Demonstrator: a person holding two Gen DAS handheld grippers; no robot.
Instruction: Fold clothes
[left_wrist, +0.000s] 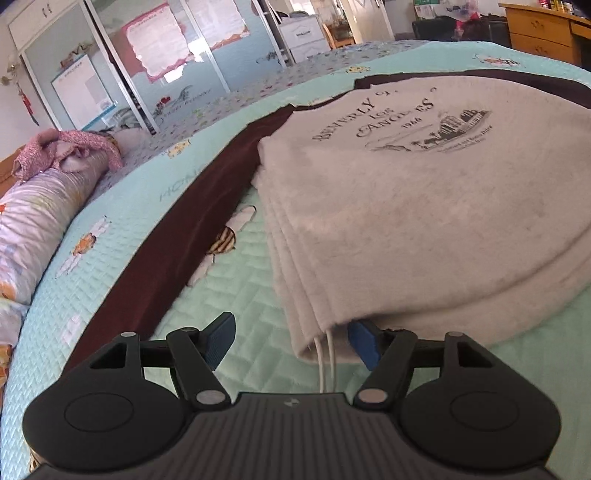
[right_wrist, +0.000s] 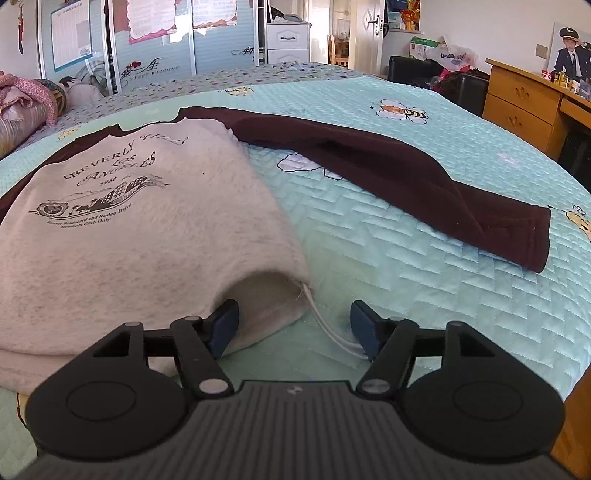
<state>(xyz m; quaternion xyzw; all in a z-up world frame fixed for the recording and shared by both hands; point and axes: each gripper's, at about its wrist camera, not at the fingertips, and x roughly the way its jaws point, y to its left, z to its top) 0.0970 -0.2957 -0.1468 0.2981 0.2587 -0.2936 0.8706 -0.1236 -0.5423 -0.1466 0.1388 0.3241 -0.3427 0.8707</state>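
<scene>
Grey fleece, soft and faintly speckled, forms the body of a sweatshirt (left_wrist: 424, 206) lying on a quilted mint bedspread (left_wrist: 236, 295) stitched in a herringbone pattern and dotted with cartoon bees. Its hem is folded up over the chest in several stacked layers, and a dark print reading "Beverly Hills Los Angeles" faces up. Dark maroon sleeves (right_wrist: 406, 173) stretch out flat to either side, so the garment's long axis runs left to right across the bed, with the collar at the far side and the folded edge near.

From the left wrist camera, the left gripper (left_wrist: 291, 343) sits at the near left corner of the fold, jaws apart; its right blue pad (left_wrist: 364, 343) lies against the fleece edge, the left pad clear of it, and two white cords (left_wrist: 327, 362) hang between them. This view alone shows the layered side of the fold and the left sleeve (left_wrist: 177, 221).

From the right wrist camera, the right gripper (right_wrist: 293, 325) stands at the near right corner, jaws apart, the corner and a white cord (right_wrist: 332, 328) between them unclamped. Only here do the right sleeve's ribbed cuff (right_wrist: 532, 240) and a wooden desk (right_wrist: 524, 103) appear.
</scene>
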